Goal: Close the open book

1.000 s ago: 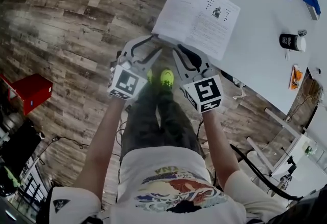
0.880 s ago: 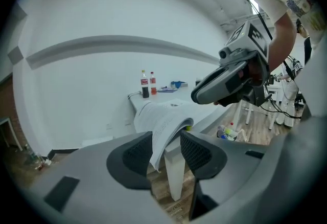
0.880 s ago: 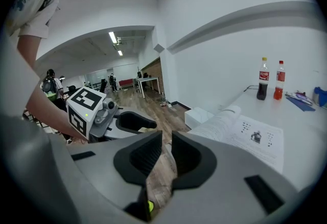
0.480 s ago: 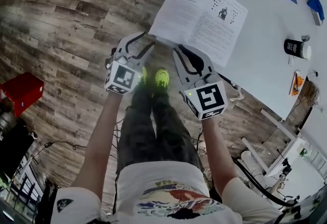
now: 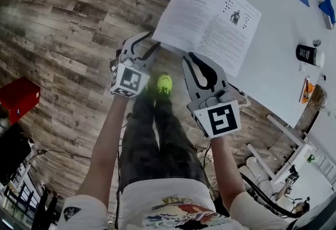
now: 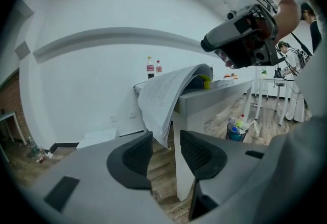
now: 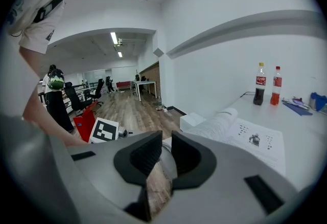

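An open book (image 5: 210,13) of white printed pages lies at the corner of the white table (image 5: 273,40), its near left part overhanging the edge. My left gripper (image 5: 153,39) is open just left of that overhang. In the left gripper view the drooping pages of the book (image 6: 163,95) hang down to the left gripper (image 6: 166,149), their low corner in the gap between the jaws. My right gripper (image 5: 190,55) is at the book's near edge, jaws almost together on a thin pale edge. Beyond the right gripper (image 7: 166,151), the book (image 7: 240,133) spreads to the right.
A black cup (image 5: 307,54), blue items (image 5: 325,6) and an orange thing (image 5: 307,90) lie further along the table. Two bottles (image 7: 260,84) stand at its far end. A red box (image 5: 18,97) sits on the wood floor. My legs and green shoes (image 5: 164,83) are below the grippers.
The left gripper has drawn a little left and away from the book's edge, still open. The right gripper has stayed at the near edge. The view has shifted slightly.
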